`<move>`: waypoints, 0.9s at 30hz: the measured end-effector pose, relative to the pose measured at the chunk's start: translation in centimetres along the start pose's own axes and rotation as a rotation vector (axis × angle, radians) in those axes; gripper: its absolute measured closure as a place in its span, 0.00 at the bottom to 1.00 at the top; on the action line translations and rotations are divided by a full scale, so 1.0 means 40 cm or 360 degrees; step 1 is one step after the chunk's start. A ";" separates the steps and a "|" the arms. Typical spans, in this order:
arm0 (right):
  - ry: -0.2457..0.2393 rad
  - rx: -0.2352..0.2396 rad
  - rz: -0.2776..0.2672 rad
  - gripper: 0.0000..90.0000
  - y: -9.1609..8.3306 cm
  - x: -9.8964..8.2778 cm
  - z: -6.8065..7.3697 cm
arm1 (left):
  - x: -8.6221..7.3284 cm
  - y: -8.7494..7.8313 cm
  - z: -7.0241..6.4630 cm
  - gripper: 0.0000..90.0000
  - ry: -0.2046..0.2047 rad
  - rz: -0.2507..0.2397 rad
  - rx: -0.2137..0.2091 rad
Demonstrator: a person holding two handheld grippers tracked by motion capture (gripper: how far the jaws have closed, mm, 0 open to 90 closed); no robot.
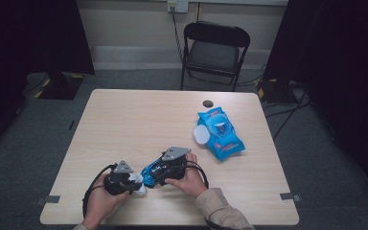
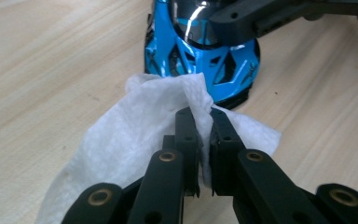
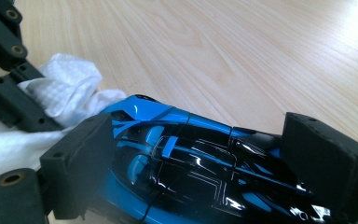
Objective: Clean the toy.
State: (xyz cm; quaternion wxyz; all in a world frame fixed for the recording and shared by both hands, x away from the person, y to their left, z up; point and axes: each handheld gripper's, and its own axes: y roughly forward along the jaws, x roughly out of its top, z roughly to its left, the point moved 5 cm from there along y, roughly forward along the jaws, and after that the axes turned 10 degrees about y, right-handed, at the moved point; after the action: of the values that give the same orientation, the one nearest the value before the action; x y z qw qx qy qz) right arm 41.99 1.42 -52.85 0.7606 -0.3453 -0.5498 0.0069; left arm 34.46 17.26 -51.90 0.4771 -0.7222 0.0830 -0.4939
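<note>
- One blue toy car (image 1: 154,171) lies on the surface (image 1: 124,120) near me, long axis running from my right tool (image 1: 168,168) toward my left tool (image 1: 133,183); its nose meets the wipe (image 2: 135,126)
- Right tool clamps the car's sides; left tool is pinched on the one wipe, just beside the nose, so the left is nearer for wiping
- One wipe pack (image 1: 219,133) well apart, far right; two tools

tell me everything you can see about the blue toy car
The blue toy car is a glossy, plastic-looking sports model, bright blue with black panels and thin pale lines on its body. It lies near the table's front edge. The right gripper has a jaw on each side of its body. One end meets the white wipe, which the left gripper pinches.
</note>
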 end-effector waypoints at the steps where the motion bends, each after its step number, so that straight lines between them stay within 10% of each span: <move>1: 0.0003 -0.0001 -0.0001 0.11 0.000 0.000 0.000 | 0.000 0.000 -0.006 0.94 0.0010 0.0001 -0.0012; 16: 0.0001 -0.0002 -0.0002 0.11 0.000 0.000 0.000 | 0.042 0.040 -0.092 0.93 0.0137 -0.0005 -0.0171; 27: 0.0008 -0.0016 -0.0005 0.11 0.000 0.000 0.003 | 0.060 -0.011 -0.072 0.91 0.0108 -0.0118 -0.0189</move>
State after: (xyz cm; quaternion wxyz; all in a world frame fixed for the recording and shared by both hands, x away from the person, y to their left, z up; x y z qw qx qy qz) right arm 41.88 1.48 -52.82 0.7603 -0.3482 -0.5483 0.0020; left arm 33.19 14.33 -49.88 0.4118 -0.7345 0.1013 -0.5298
